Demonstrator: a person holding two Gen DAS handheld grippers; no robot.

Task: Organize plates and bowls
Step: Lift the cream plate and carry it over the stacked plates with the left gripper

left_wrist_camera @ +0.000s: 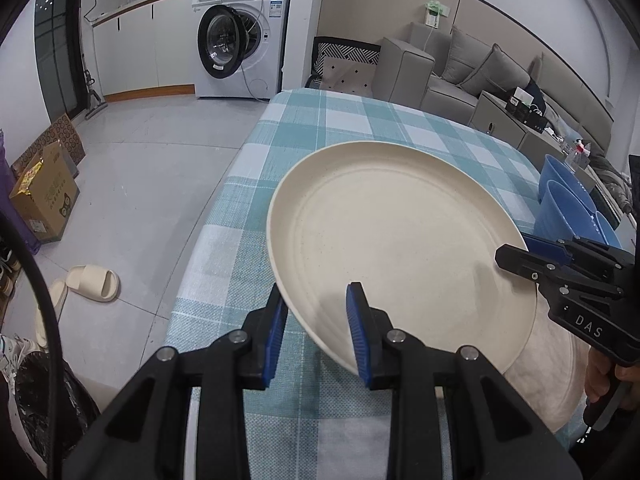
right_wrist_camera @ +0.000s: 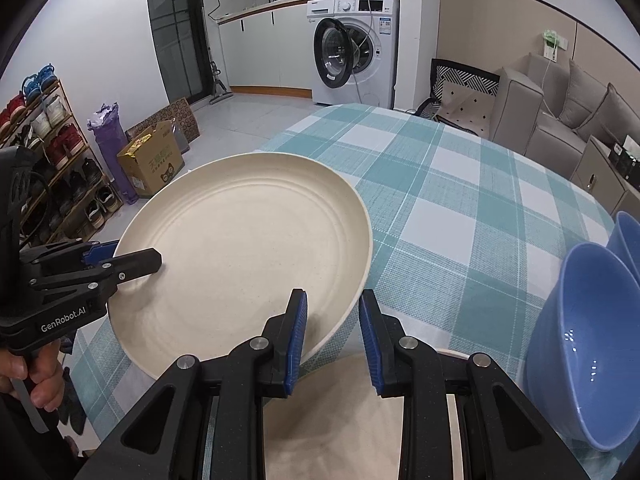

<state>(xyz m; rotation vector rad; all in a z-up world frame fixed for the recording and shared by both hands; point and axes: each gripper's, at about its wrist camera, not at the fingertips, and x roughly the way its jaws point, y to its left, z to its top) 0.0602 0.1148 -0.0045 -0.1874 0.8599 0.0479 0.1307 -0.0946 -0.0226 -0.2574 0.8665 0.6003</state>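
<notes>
A large cream plate [left_wrist_camera: 400,232] [right_wrist_camera: 248,248] hangs tilted above the table, held at two sides of its rim. My left gripper [left_wrist_camera: 316,294] [right_wrist_camera: 132,260] is shut on the plate's left rim, its blue pads on either side of the edge. On the plate's right rim my right gripper [right_wrist_camera: 333,298] [left_wrist_camera: 516,254] is shut in the same way. Under the lifted plate another cream plate [left_wrist_camera: 556,368] [right_wrist_camera: 340,420] lies flat on the table. Stacked blue bowls [left_wrist_camera: 560,208] [right_wrist_camera: 580,340] stand to the right.
The table carries a teal and white checked cloth [left_wrist_camera: 340,128] [right_wrist_camera: 440,180]. Its left edge drops to a tiled floor with slippers [left_wrist_camera: 94,282] and a cardboard box [left_wrist_camera: 44,196] [right_wrist_camera: 152,164]. A washing machine [left_wrist_camera: 240,40] and a grey sofa [left_wrist_camera: 460,76] stand beyond.
</notes>
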